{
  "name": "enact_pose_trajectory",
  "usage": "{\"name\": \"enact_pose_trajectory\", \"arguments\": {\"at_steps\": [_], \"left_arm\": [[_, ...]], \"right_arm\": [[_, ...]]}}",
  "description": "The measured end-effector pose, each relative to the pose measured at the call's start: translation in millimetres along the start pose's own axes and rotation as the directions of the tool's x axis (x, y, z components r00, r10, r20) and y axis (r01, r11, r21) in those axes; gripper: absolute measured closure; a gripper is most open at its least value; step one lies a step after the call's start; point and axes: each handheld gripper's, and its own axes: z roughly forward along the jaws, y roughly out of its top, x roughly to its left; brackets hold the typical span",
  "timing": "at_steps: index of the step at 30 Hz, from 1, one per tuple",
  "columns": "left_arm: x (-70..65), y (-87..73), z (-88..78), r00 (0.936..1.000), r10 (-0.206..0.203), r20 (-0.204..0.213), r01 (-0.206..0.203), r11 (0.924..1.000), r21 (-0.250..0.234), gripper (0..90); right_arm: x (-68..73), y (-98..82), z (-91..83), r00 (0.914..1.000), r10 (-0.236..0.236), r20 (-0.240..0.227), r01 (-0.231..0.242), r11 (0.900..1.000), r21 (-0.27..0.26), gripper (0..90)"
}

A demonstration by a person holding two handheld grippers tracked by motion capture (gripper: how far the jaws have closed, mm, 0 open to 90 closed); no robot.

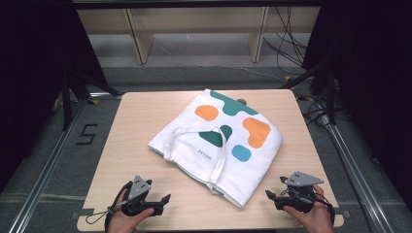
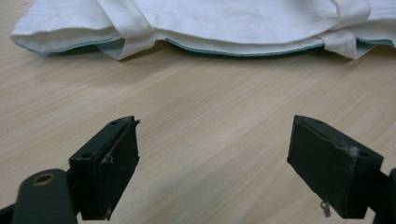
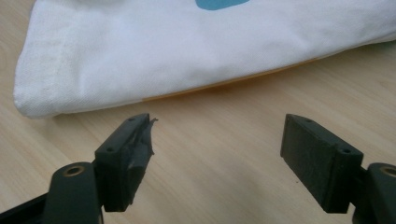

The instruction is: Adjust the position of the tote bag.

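From above, I see the white tote bag (image 1: 221, 141) lying mid-surface (image 1: 141, 126), the left claw (image 1: 163, 203) and right claw (image 1: 271, 195) near its front corner. In each claw's view, jaws stand apart, gripping nothing, bag ahead.

Left black two-jaw gripper (image 1: 164, 200): grey three-cornered plate on top, thin black cable looping off its rear. Right black two-jaw gripper (image 1: 270, 195): same grey plate, dark screw dots on it, black cable at the wrist end. In the left gripper view, the left gripper (image 2: 214, 163) has blocky matte-black jaws with small screw holes, a brass-ringed pivot hole at lower left and frayed pad edges. In the right gripper view, the right gripper (image 3: 215, 154) is the same build: brass-ringed pivots, with the left pad's rubber torn and peeling.
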Motion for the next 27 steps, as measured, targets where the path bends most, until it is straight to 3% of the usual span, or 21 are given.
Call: {"name": "enact_pose_trajectory", "arguments": {"at_steps": [2, 3, 4, 6, 8, 9, 11, 14, 15, 17, 20, 21, 22, 23, 27], "left_arm": [[-0.6, -0.6, 2.3, 0.9999, -0.01, -0.004, 0.01, 1.0, -0.001, 15.4], [0.2, -0.3, 1.2, 0.9999, 0.01, -0.001, -0.01, 0.9997, 0.022, 15.3], [-0.7, -0.7, 2.2, 1.0, 0.004, -0.002, -0.004, 0.9999, 0.015, 15.4], [0.4, 0.1, 1.4, 0.9995, 0.032, -0.002, -0.032, 0.9993, 0.018, 15.4], [0.1, 0.3, 1.9, 0.9993, 0.037, -0.006, -0.037, 0.9993, 0.009, 15.3], [-1.3, -0.2, 2.4, 0.9998, 0.019, -0.008, -0.019, 0.9997, 0.012, 15.4], [0.0, 0.5, 1.6, 0.9986, 0.053, -0.006, -0.053, 0.9983, 0.023, 15.4], [-1.6, 0.5, 2.9, 0.9984, 0.056, -0.003, -0.056, 0.9981, 0.026, 15.4], [-3.1, 0.1, 3.8, 0.9992, 0.04, -0.005, -0.04, 0.999, 0.019, 15.4], [-0.3, 0.9, 2.2, 0.9962, 0.088, -0.002, -0.087, 0.9954, 0.04, 15.4], [-0.4, 1.2, 2.0, 0.9961, 0.088, -0.005, -0.088, 0.9951, 0.045, 15.4], [-1.6, 0.8, 3.1, 0.9977, 0.067, -0.008, -0.067, 0.9974, 0.027, 15.4], [-1.6, 0.7, 3.5, 0.9979, 0.064, -0.009, -0.064, 0.9977, 0.021, 15.4], [-0.6, 0.8, 2.3, 0.9976, 0.069, -0.008, -0.068, 0.9968, 0.041, 15.3], [-0.7, 1.0, 2.5, 0.9961, 0.088, -0.013, -0.087, 0.9954, 0.038, 15.3]], "right_arm": [[1.0, -0.7, 0.0, 1.0, -0.001, 0.003, 0.001, 1.0, 0.005, 24.6], [0.2, -0.8, 0.2, 0.9997, -0.02, 0.009, 0.02, 1.0, -0.003, 24.6], [1.0, 0.0, 0.0, 0.9999, -0.012, 0.007, 0.012, 1.0, -0.012, 24.4], [2.4, 0.7, -0.1, 1.0, -0.005, 0.003, 0.005, 1.0, -0.004, 23.1], [2.5, 1.3, 0.0, 0.9992, -0.035, 0.018, 0.035, 0.999, -0.025, 22.8], [2.3, 2.1, 0.1, 0.9984, -0.054, 0.013, 0.055, 0.998, -0.027, 22.6], [5.4, 3.4, 0.7, 0.9997, -0.02, 0.017, 0.02, 1.0, -0.02, 22.5], [6.8, 4.9, 1.1, 0.9985, -0.047, 0.028, 0.048, 0.998, -0.043, 22.5], [7.7, 6.3, 1.3, 0.9978, -0.058, 0.031, 0.06, 0.997, -0.049, 22.5], [11.4, 9.0, 1.6, 0.9987, -0.046, 0.021, 0.047, 0.998, -0.041, 22.7], [17.5, 14.5, 4.7, 0.9979, -0.064, 0.003, 0.064, 0.996, -0.066, 24.7], [19.3, 16.4, 4.7, 0.9969, -0.078, 0.005, 0.078, 0.994, -0.073, 25.9], [24.6, 19.1, 5.2, 0.998, -0.062, -0.015, 0.061, 0.996, -0.07, 28.0], [25.8, 21.1, 6.2, 0.9962, -0.087, -0.007, 0.086, 0.993, -0.083, 28.8], [41.4, 30.2, 13.2, 0.9921, -0.118, -0.044, 0.114, 0.99, -0.082, 28.7]]}}
